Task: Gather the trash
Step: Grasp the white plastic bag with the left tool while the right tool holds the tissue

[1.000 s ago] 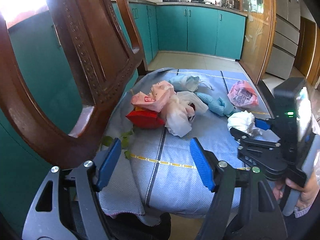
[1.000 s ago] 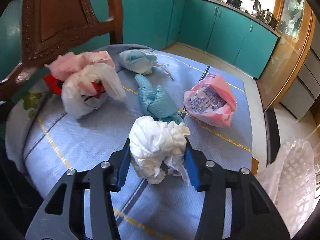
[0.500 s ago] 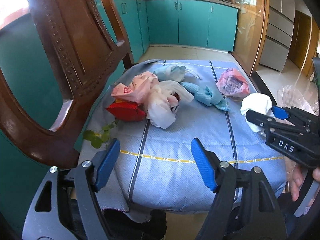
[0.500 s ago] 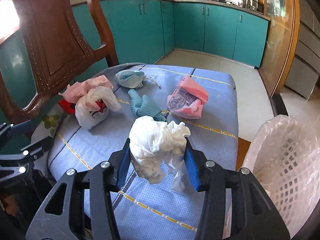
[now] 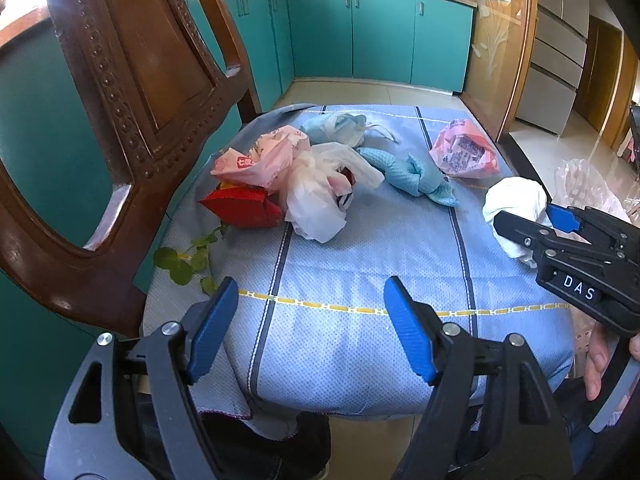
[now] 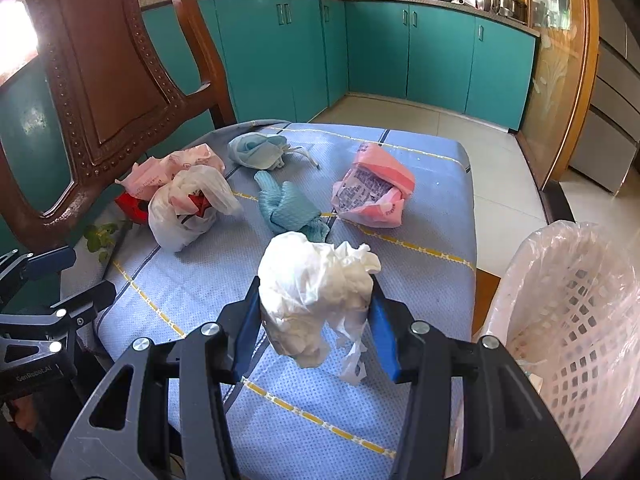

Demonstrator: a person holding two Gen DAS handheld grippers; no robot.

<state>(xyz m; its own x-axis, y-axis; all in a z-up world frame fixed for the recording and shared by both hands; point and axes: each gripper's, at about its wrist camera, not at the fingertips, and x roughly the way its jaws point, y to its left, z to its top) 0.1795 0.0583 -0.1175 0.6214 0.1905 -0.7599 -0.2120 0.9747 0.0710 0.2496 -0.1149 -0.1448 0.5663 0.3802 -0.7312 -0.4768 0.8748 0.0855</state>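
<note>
My right gripper (image 6: 314,328) is shut on a crumpled white tissue wad (image 6: 312,288) and holds it above the blue cloth (image 6: 192,280), left of the bin; the wad also shows in the left wrist view (image 5: 514,204). My left gripper (image 5: 308,328) is open and empty over the near edge of the cloth (image 5: 360,264). On the cloth lie a white plastic bag (image 5: 320,196), a pink wrapper (image 5: 260,158), a red packet (image 5: 244,208), a teal glove (image 5: 416,178), a pale blue mask (image 5: 340,126) and a pink printed bag (image 5: 464,152).
A white lattice bin (image 6: 572,320) lined with a clear bag stands right of the seat. A carved wooden chair back (image 5: 120,92) rises at the left. A green leafy sprig (image 5: 188,256) lies at the cloth's left edge. Teal cabinets (image 6: 400,52) line the far wall.
My right gripper has lifted the tissue wad and carried it right, so the bin has come into its view. My left gripper has drawn back a little and stayed open.
</note>
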